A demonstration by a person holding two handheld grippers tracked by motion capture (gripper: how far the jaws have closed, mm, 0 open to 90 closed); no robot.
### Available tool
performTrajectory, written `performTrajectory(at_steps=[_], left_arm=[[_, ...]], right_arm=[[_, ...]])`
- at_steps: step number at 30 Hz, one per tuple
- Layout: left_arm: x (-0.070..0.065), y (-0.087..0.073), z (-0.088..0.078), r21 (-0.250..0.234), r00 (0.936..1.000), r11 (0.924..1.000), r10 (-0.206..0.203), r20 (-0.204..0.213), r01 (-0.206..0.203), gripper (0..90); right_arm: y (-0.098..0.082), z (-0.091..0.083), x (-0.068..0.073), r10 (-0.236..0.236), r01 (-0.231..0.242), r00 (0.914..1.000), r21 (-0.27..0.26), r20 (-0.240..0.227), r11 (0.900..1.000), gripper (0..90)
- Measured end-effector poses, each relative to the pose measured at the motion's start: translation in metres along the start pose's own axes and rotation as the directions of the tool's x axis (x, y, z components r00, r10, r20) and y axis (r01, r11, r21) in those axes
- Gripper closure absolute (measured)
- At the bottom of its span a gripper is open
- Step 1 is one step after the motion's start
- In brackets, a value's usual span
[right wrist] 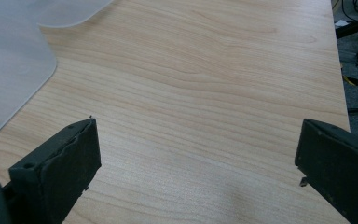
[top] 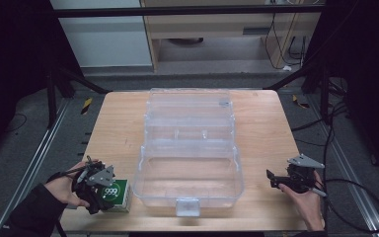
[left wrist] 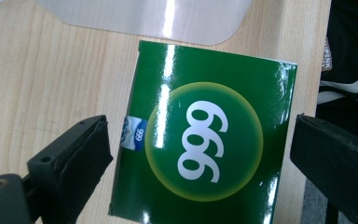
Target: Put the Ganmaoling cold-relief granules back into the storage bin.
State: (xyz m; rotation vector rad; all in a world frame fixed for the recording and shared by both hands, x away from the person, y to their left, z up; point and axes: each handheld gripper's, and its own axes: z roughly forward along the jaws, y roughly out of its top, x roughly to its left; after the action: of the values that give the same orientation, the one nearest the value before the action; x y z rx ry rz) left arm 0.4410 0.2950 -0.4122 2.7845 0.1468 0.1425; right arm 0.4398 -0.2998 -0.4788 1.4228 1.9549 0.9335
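Note:
A green box (top: 115, 193) printed with a white "999" lies flat near the table's front left corner. My left gripper (top: 96, 189) hovers over it, open. In the left gripper view the green box (left wrist: 205, 140) sits between the two black jaws, which stand apart on either side without touching it. A clear plastic storage box (top: 188, 182) with its lid (top: 189, 106) folded back stands open in the middle of the table; its inside looks empty. My right gripper (top: 281, 178) is open at the front right, over bare wood (right wrist: 205, 121), holding nothing.
The clear box's latch (top: 187, 206) points at the front edge. Its corner shows as a frosted sheet (right wrist: 9, 56) in the right gripper view. Cables (top: 355, 197) trail on the floor to the right, and a metal frame (top: 64, 79) surrounds the table.

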Motion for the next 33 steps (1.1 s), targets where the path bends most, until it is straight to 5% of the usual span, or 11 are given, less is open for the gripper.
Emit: performTrajectory(at_steps=[12, 33], left_arm=[[0.006, -0.001, 0.017, 0.05, 0.9991, 0.9987, 0.002, 0.043, -0.004, 4.8], [0.006, -0.004, 0.02, 0.041, 0.9972, 0.9991, -0.016, 0.074, 0.013, 13.6]], right_arm=[[-0.001, 0.001, 0.001, -0.007, 0.007, 1.0, 0.017, -0.004, 1.0, 0.6], [-0.002, 0.004, 0.002, -0.023, 0.023, 0.9996, 0.034, -0.014, 0.999, 0.7]])
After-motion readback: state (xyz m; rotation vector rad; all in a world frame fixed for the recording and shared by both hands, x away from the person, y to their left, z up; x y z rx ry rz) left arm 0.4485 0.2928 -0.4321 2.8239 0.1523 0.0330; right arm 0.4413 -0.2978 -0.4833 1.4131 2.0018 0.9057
